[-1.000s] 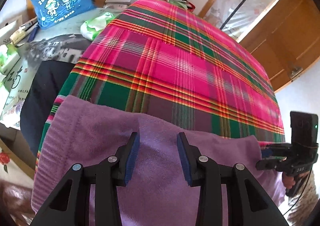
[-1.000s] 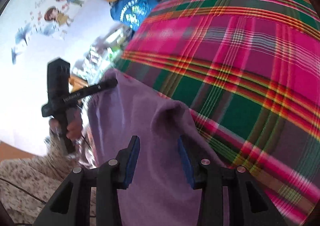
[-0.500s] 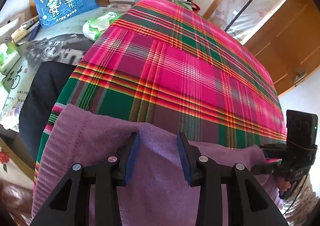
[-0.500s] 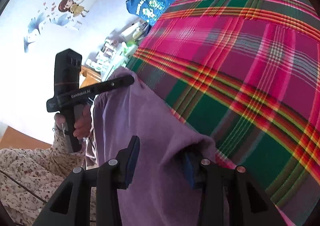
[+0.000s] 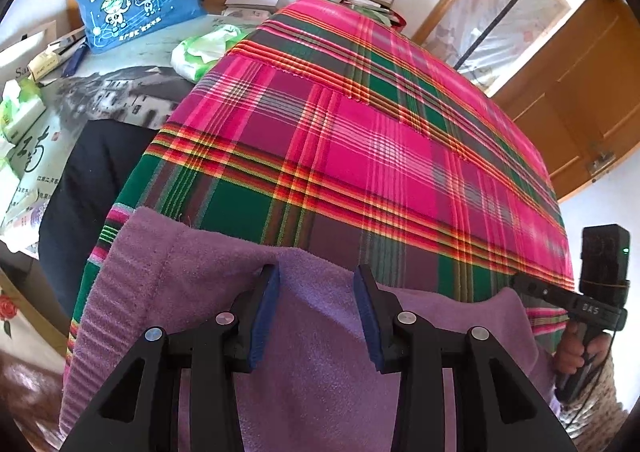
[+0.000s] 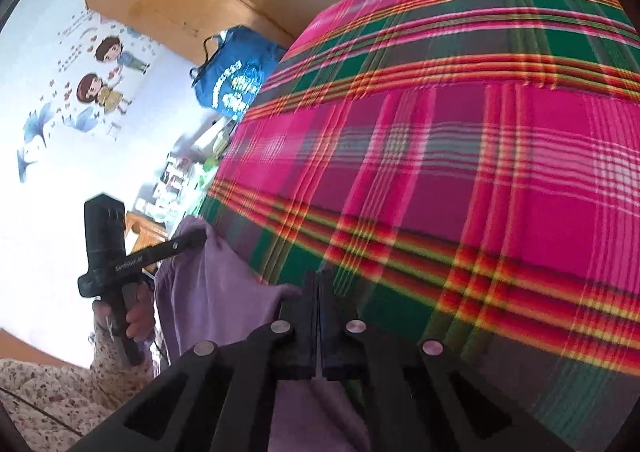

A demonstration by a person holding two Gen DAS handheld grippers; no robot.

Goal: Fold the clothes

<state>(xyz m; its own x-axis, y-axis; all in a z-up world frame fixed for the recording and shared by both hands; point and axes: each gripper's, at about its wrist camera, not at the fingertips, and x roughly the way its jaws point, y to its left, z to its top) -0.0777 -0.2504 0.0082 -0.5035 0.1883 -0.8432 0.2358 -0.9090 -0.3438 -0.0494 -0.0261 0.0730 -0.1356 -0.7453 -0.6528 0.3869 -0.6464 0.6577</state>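
Right gripper (image 6: pixel 319 284) jaws newly shut on garment (image 6: pixel 224 292)

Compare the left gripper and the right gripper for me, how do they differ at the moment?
The left gripper has its jaws apart over the purple garment; the right gripper has its jaws shut together at the garment's edge. The left sits mid-edge, the right near a corner. Both are black with blue pads, over the plaid cloth.
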